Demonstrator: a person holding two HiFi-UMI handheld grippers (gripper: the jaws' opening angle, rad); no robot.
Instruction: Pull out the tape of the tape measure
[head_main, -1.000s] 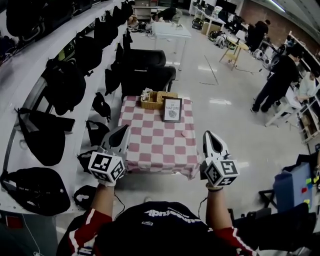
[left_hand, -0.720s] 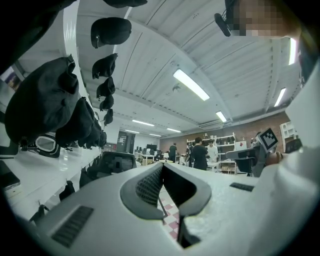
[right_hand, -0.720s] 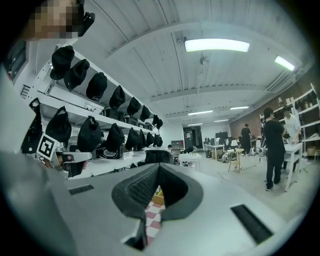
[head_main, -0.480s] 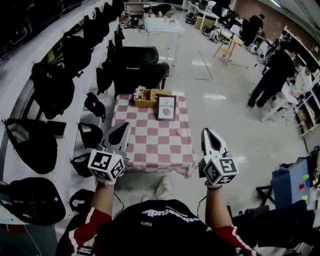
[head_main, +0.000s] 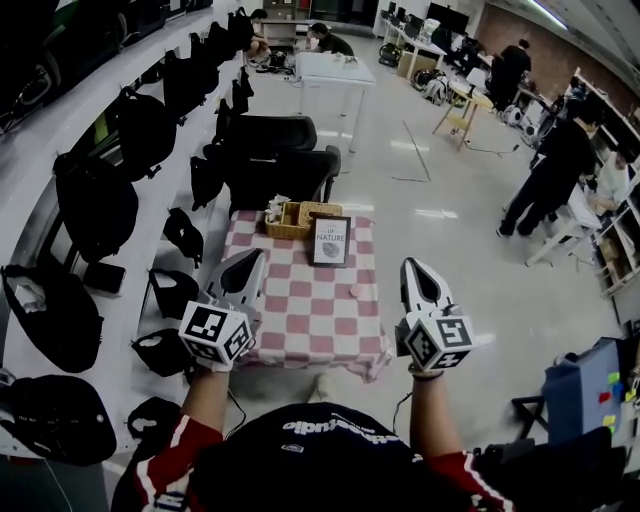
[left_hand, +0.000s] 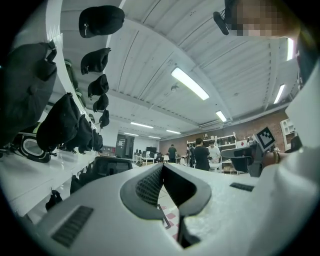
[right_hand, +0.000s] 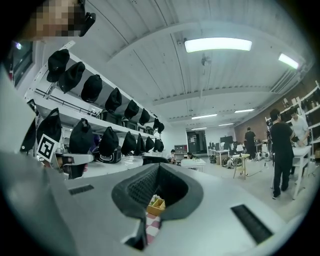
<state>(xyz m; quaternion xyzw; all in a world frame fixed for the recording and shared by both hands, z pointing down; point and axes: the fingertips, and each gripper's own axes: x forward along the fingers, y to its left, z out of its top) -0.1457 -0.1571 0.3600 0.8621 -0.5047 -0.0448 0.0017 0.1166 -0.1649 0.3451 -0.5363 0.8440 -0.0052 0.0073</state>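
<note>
Left tongs (head_main: 248, 262) and right tongs (head_main: 413, 270) closed, empty, pointing toward the checked bench (head_main: 300, 325)
Wicker basket (head_main: 292, 219) at far edge holds pale bits; tape measure cannot be picked out; open floor (head_main: 440, 265) to the right

1. The tape measure (head_main: 355, 292) shows only as a small, pale, roundish thing, too small to make out further.
2. It lies on the checked tablecloth (head_main: 300, 312), untouched, between the two grippers' tips in the head view, nearer the right gripper (head_main: 418, 270) than the left gripper (head_main: 249, 262).
</note>
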